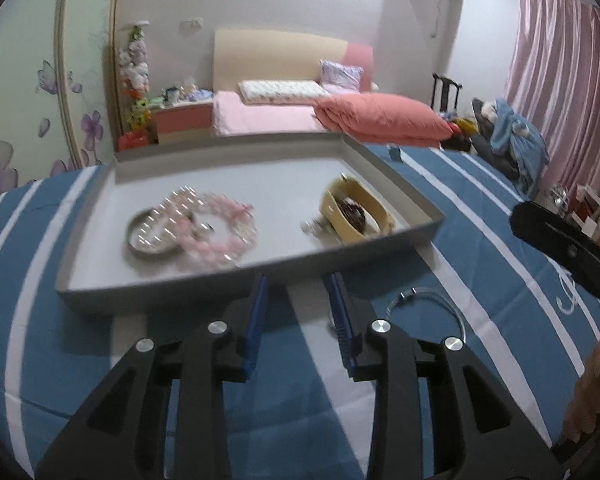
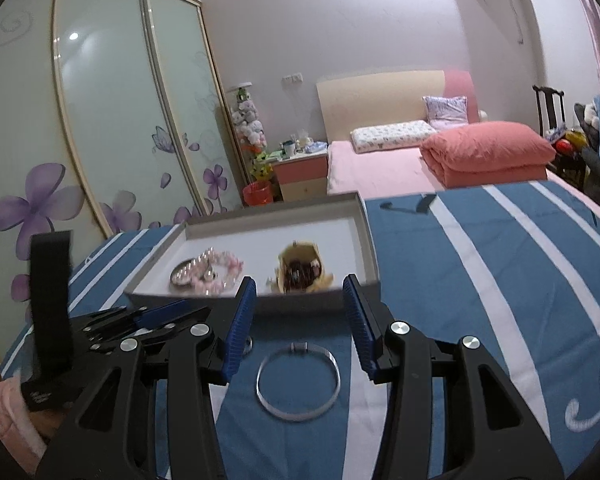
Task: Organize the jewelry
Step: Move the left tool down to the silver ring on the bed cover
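A shallow grey tray lies on a blue and white striped cloth. In it are a pearl and pink bead bracelet pile and a cream hair clip with a dark piece. A thin silver bangle lies on the cloth in front of the tray. My right gripper is open above the bangle, its fingers either side of it. My left gripper is open and empty at the tray's near edge, left of the bangle.
A small dark clip lies on the cloth behind the tray. Beyond the table are a pink bed, a nightstand, a red bin, sliding wardrobe doors and pink curtains.
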`<action>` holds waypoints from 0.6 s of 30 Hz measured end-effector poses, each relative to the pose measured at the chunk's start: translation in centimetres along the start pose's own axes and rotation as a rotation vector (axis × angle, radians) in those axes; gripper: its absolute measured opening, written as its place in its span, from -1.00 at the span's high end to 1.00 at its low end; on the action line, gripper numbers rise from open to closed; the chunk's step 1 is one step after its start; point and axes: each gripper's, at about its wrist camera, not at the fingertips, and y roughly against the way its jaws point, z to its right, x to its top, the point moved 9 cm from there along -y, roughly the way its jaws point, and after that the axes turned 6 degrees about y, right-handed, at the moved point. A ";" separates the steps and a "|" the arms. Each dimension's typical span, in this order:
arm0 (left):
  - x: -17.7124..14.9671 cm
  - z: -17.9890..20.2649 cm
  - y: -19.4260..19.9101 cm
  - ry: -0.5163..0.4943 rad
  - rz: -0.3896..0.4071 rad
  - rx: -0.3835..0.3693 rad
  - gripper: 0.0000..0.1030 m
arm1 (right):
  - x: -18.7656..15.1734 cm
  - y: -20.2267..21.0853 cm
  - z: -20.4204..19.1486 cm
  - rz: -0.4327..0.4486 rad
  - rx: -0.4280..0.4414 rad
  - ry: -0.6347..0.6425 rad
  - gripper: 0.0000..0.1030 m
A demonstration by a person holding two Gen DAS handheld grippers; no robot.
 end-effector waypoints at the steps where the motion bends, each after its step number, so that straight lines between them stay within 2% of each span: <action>1: -0.2 0.1 -0.1 0.000 -0.007 -0.004 0.36 | -0.4 0.3 0.2 -0.006 0.001 -0.003 0.09; 4: -0.9 0.6 -0.4 -0.009 -0.038 -0.011 0.29 | -1.4 0.5 0.0 -0.023 0.003 -0.010 0.09; 15: -2.9 2.8 -3.3 -0.064 -0.173 -0.005 0.29 | -2.2 0.9 0.2 -0.035 0.011 -0.026 0.09; 18: -2.7 2.9 -3.7 -0.072 -0.174 0.017 0.30 | -2.4 0.9 0.2 -0.039 0.013 -0.026 0.09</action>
